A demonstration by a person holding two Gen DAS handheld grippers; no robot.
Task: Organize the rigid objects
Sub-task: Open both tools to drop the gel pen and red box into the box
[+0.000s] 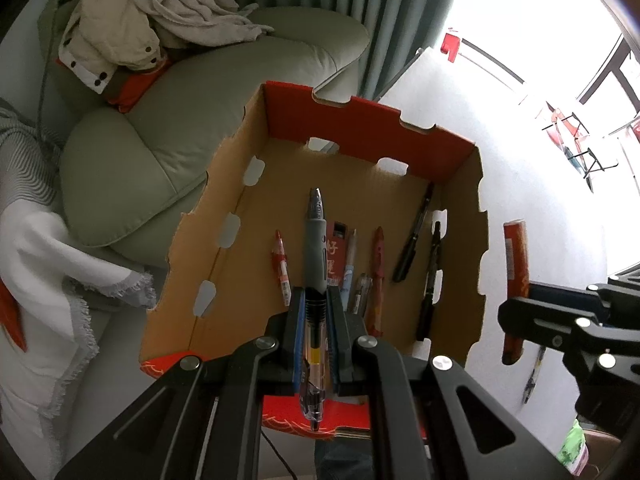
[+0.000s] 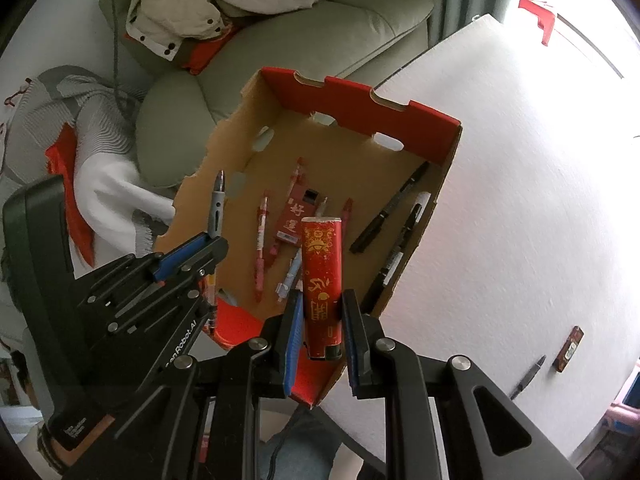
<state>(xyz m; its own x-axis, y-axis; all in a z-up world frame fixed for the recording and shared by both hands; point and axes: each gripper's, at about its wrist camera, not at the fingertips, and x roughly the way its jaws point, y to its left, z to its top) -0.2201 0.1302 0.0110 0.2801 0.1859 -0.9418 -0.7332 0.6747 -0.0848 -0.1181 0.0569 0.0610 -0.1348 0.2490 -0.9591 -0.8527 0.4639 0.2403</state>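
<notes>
My left gripper (image 1: 316, 304) is shut on a grey-gripped pen (image 1: 315, 248) and holds it over the near edge of an open cardboard box (image 1: 236, 208) with a red rim. The box holds several pens and a small red card. My right gripper (image 2: 322, 312) is shut on a red lighter (image 2: 322, 268) with gold print, held over the box's near right corner (image 2: 400, 272). In the left wrist view the right gripper (image 1: 520, 304) with the lighter (image 1: 515, 256) is just right of the box. In the right wrist view the left gripper (image 2: 208, 248) with the pen (image 2: 217, 208) is at the box's left wall.
The box stands on a white table (image 2: 520, 200). A small dark pen (image 2: 527, 376) and a small red-brown lighter (image 2: 569, 349) lie on the table to the right. A green sofa (image 1: 168, 120) with piled clothes stands behind and left. A pen (image 1: 534, 372) lies by the box.
</notes>
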